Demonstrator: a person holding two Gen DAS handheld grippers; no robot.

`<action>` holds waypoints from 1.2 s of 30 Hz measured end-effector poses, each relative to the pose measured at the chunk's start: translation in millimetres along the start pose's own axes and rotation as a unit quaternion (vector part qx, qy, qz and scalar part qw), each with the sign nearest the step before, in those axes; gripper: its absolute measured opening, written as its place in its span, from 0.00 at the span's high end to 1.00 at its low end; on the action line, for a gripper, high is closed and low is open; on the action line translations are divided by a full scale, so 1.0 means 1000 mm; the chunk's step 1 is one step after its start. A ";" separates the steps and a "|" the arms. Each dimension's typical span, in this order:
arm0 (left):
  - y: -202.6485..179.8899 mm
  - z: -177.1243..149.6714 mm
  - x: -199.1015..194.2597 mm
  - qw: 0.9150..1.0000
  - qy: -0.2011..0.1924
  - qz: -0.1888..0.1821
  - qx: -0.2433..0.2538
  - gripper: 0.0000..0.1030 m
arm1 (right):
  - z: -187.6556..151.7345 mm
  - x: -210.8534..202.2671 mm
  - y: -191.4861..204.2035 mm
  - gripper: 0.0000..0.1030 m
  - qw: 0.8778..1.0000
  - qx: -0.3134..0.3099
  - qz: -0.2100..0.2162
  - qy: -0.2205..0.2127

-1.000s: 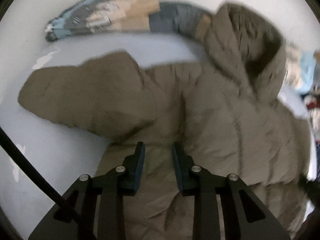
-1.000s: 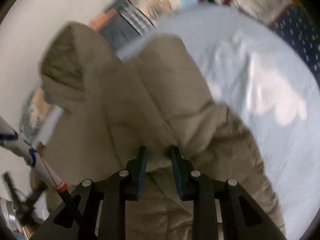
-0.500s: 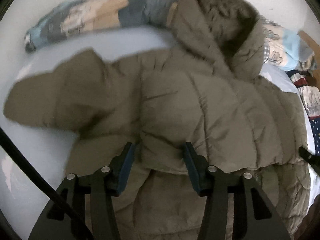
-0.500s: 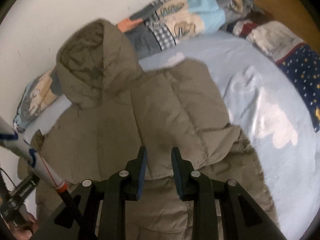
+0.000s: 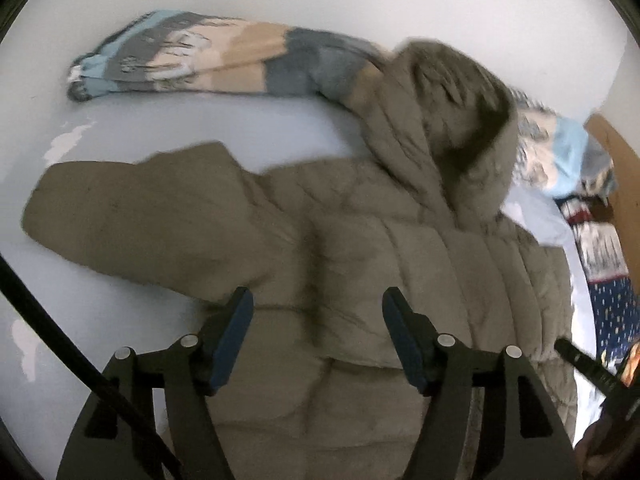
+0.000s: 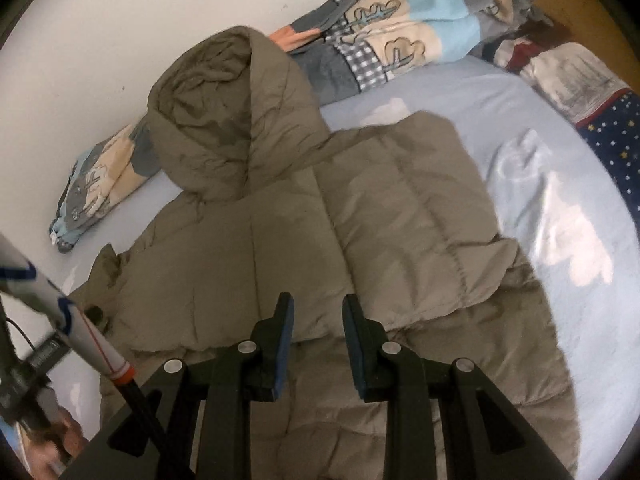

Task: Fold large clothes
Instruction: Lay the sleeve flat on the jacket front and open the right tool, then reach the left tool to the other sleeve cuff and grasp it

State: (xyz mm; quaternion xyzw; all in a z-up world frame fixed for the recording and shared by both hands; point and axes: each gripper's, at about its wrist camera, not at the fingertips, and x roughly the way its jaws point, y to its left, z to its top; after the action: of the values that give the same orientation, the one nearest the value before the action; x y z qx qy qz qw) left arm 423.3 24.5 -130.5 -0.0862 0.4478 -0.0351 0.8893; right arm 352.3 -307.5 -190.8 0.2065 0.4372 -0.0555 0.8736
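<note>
The puffer jacket (image 6: 304, 240) lies half-folded on the bed (image 6: 540, 168). Left claw (image 5: 318, 320) has just been opening (empty); right claw (image 6: 318, 320) narrowly open, empty. Next: fold the outstretched sleeve (image 5: 132, 216) inward.

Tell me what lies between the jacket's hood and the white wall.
A rolled patchwork blanket lies between the hood and the wall; the hood rests against it. Right wrist view shows it best.

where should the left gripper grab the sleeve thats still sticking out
By the cuff end of the outstretched sleeve, coming down from above: it lies flat on the sheet, pointing away from the jacket, so its free tip lifts and swings inward easily.
</note>
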 end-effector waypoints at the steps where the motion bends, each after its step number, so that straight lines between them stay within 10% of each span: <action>1: 0.012 0.003 -0.004 1.000 -0.004 0.005 -0.008 0.35 | -0.001 0.002 0.000 0.73 1.000 -0.001 -0.005 0.004; 16: 0.253 0.023 -0.017 0.982 0.005 0.080 -0.172 0.34 | -0.006 0.003 0.010 0.69 1.000 -0.019 0.000 0.013; 22: 0.362 0.008 -0.018 0.948 -0.010 0.029 -0.317 0.34 | -0.008 0.008 0.015 0.68 1.000 -0.024 0.000 0.012; 30: 0.421 -0.003 0.003 0.914 -0.045 -0.028 -0.403 0.43 | -0.018 0.023 0.030 0.67 0.998 -0.054 -0.011 0.024; 36: 0.427 0.005 0.027 0.907 -0.046 -0.045 -0.417 0.50 | -0.018 0.032 0.027 0.67 0.998 -0.056 -0.021 0.027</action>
State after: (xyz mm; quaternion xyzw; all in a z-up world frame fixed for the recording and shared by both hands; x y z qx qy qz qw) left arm 437.2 441.3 -227.8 -0.4706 0.3756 0.1185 0.7896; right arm 366.2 -272.7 -216.7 0.1495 0.4670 -0.0439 0.8704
